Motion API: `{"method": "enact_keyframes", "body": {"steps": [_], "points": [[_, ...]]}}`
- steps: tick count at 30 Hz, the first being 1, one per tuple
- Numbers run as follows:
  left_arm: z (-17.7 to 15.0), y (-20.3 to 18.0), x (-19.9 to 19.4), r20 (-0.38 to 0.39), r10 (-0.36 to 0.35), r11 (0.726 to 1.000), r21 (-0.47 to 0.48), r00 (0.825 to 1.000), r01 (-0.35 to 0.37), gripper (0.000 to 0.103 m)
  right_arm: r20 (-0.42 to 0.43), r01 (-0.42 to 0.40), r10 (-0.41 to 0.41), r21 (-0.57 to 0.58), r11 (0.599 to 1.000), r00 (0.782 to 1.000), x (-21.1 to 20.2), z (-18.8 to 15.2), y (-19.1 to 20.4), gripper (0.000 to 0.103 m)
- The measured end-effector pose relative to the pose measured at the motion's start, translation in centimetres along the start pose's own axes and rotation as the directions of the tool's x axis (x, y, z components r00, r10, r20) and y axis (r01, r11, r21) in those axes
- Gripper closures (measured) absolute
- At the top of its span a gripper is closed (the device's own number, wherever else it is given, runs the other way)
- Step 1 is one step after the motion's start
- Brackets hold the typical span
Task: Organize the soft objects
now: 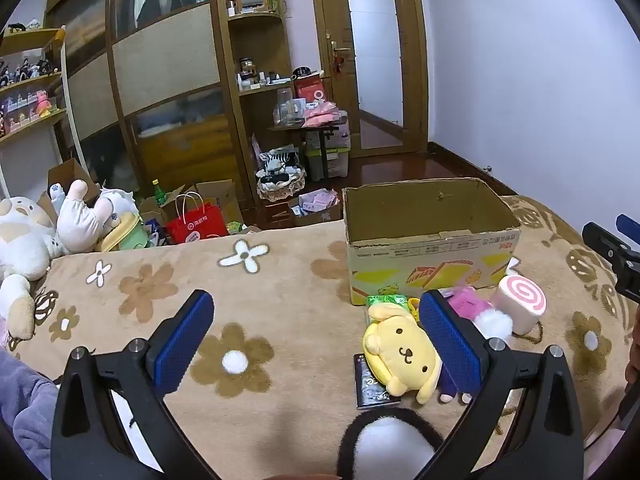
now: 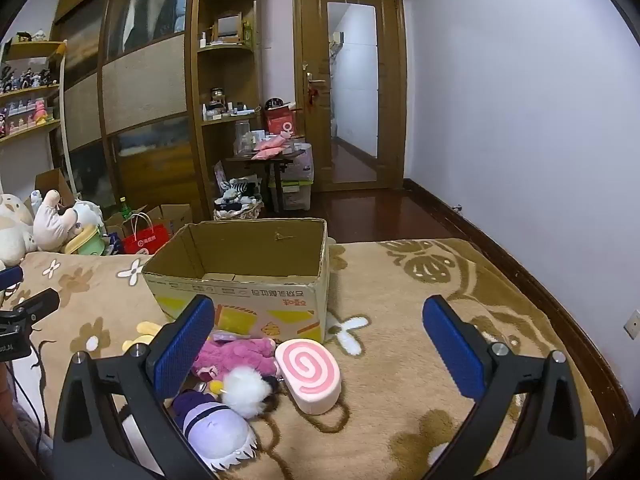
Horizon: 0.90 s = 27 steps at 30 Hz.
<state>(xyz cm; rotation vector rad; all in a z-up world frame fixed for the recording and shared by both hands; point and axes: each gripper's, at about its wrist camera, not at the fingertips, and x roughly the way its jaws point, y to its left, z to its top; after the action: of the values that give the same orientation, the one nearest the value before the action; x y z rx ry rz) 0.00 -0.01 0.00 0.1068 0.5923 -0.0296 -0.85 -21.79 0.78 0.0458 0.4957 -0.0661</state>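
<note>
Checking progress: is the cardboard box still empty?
Apparently empty: the box shows only bare cardboard inside; its floor is partly hidden. The toys lie outside.

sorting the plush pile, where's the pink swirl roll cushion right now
The pink-and-white swirl roll cushion lies on the tan flowered blanket just in front of the open cardboard box, right of the white fluffy pompom.

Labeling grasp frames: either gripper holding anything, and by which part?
Nothing held. Left gripper and right gripper both stand wide open above the blanket, toys untouched.
</note>
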Motion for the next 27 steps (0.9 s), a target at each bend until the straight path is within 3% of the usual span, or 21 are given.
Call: {"method": "enact_keyframes", "body": {"steps": [27], "points": [[-0.1, 0.5, 0.1, 0.008, 0.009, 1.000, 0.000, 1.000, -0.009, 0.002, -0.009, 0.005, -0.005, 0.001, 1.000, 1.000, -0.1, 0.1, 0.0, 0.000]]}}
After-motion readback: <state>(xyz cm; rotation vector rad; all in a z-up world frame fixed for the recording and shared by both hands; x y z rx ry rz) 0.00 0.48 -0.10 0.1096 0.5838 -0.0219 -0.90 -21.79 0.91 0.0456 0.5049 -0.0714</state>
